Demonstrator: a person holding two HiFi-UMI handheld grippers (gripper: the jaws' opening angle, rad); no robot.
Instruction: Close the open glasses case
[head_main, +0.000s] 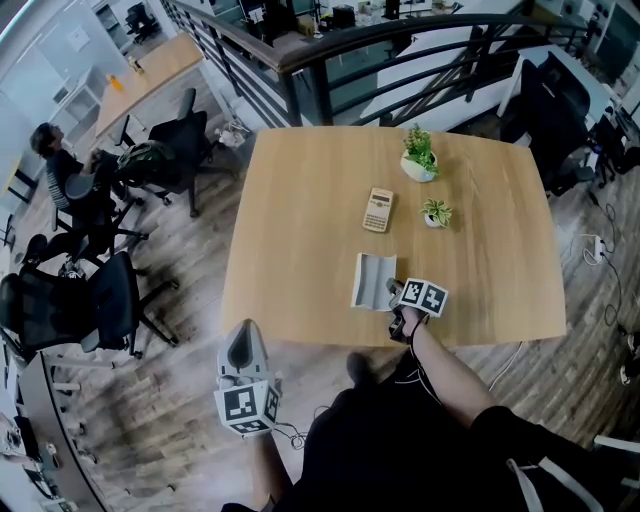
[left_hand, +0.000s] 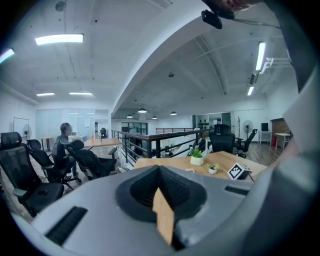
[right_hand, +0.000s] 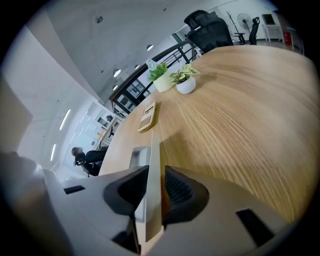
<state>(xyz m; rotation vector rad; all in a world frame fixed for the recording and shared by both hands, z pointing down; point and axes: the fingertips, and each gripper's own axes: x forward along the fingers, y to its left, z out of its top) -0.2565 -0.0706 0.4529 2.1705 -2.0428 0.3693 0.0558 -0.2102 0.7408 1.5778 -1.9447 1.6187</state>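
Head view: wooden bench, four items aboard.
Glasses case: grey, lying open by the bench's near edge, about midway along.
Right tool: narrowed onto the case's thin lid panel, pinching it.
Left tool: jaws together, empty, off the near left corner.
Calculator: mid-bench.
Potted plants: two, toward the far edge.
Progress: lid gripped, apparently not yet folded; closing remains.
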